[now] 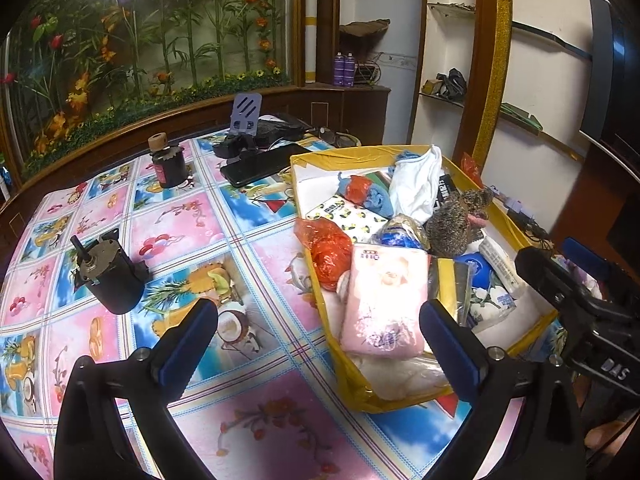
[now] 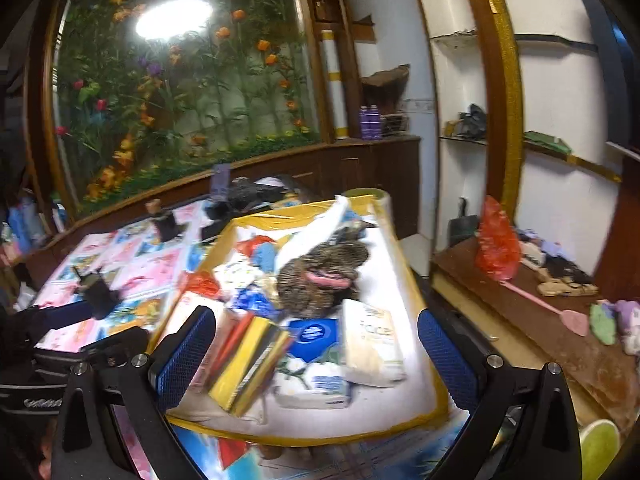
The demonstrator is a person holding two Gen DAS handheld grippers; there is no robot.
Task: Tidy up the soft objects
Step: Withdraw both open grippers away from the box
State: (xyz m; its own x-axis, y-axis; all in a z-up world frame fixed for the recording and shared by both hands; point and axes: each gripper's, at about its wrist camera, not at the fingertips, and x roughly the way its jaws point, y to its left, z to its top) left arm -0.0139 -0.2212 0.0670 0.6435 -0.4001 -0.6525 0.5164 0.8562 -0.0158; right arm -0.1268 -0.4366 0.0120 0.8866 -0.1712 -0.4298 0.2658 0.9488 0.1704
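Observation:
A shallow white box with a yellow rim [image 1: 320, 280] [image 2: 404, 272] stands on the table's right side, full of soft things: a pink packet [image 1: 384, 304], an orange plastic bag [image 1: 330, 252], a white cloth [image 1: 418, 184], a brown speckled plush [image 1: 452, 228] [image 2: 320, 276], yellow sponges [image 2: 252, 364], tissue packs [image 2: 372, 344]. My left gripper [image 1: 320, 344] is open and empty, just in front of the box's near left corner. My right gripper [image 2: 316, 356] is open and empty, above the box's near end; it shows at the right edge of the left wrist view [image 1: 576, 300].
A patterned tablecloth [image 1: 180, 240] covers the table. On it stand a black motor [image 1: 108, 276], a dark bottle with a cork [image 1: 168, 160], a phone [image 1: 264, 164] and a phone stand [image 1: 244, 116]. A wooden bench [image 2: 532, 320] at the right holds a red bag [image 2: 496, 240].

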